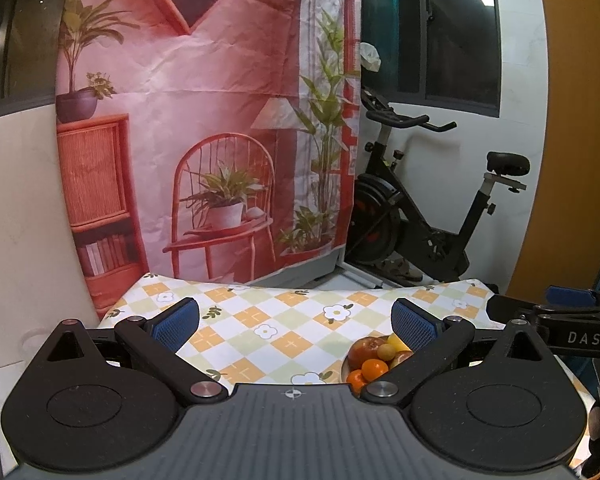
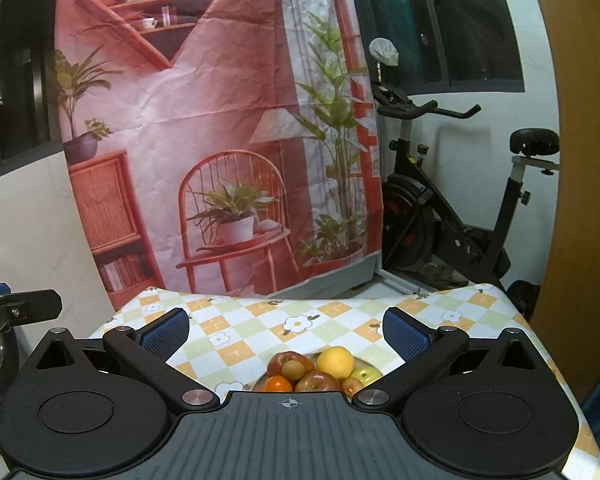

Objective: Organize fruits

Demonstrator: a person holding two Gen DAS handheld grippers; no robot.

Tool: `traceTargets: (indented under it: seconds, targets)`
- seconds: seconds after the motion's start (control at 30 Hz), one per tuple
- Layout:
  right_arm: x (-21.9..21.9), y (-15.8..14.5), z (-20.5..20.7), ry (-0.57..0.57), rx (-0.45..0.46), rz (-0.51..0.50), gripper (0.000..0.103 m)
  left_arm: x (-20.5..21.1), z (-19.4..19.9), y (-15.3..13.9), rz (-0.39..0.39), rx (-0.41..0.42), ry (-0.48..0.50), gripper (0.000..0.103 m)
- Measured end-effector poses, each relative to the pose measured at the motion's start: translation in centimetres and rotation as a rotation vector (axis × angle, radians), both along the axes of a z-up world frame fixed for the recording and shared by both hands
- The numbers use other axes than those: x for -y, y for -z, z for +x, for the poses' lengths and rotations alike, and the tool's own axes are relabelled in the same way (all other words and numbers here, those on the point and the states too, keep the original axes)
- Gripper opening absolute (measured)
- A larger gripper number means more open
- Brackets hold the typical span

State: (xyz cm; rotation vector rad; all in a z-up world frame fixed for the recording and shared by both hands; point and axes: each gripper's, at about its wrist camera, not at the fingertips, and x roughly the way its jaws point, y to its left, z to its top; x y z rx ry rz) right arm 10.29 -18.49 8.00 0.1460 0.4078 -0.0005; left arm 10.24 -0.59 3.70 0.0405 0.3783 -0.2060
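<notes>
A plate of piled fruit [image 2: 320, 372] sits on the checkered tablecloth [image 2: 260, 332]: red apples [image 2: 286, 362], a yellow orange [image 2: 335, 362], a green apple [image 2: 365, 376], a small tangerine [image 2: 278, 384]. In the left wrist view the same pile [image 1: 374, 360] lies low right, with tangerines [image 1: 374, 369] in front. My left gripper [image 1: 296, 322] is open and empty, above the cloth left of the plate. My right gripper [image 2: 286, 330] is open and empty, just above and behind the plate. The right gripper also shows in the left wrist view [image 1: 556, 312].
A pink printed backdrop [image 2: 220, 120] hangs behind the table. An exercise bike [image 2: 460, 208] stands at the back right. A wooden panel [image 2: 580, 160] is at the far right. The table's far edge [image 1: 300, 286] is near the backdrop.
</notes>
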Motion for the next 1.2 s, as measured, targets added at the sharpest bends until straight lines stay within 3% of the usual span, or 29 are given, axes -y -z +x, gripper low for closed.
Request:
traceTargets:
  seconds: [1.2]
  targets:
    - [0.02,-0.37,-0.29,-0.006,-0.006,-0.014,0.102,-0.19,-0.29,-0.04,0.009,0.002,-0.012,0.103]
